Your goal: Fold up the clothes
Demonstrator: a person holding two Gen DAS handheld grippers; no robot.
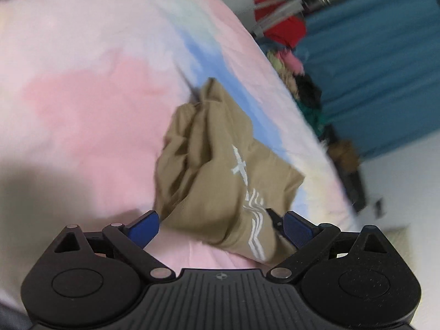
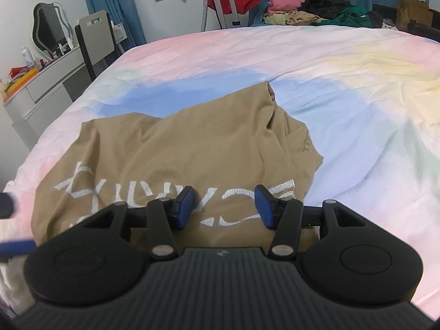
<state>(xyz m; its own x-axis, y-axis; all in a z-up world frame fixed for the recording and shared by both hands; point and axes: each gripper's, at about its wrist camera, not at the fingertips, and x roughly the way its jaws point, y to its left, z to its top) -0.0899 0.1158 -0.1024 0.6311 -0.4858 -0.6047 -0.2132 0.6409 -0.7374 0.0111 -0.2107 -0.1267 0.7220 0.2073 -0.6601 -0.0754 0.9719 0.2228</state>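
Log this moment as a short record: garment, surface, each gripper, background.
garment: tan shirt with white lettering, bunched, not yet folded
surface: pastel bedsheet
left gripper: jaws wide apart, shirt fabric between them, not pinched
right gripper: jaws apart, above the lettering, holding nothing
background: clothes pile beyond the bed's far edge

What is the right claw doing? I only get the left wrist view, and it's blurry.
Observer: The right claw hangs open over the shirt, nothing pinched.
Operator: Is the shirt flat?
Observer: Its left part lies fairly flat; its right side is bunched into folds.
Operator: What's beside the bed?
Observer: A grey dresser with a mirror, at the picture's left.
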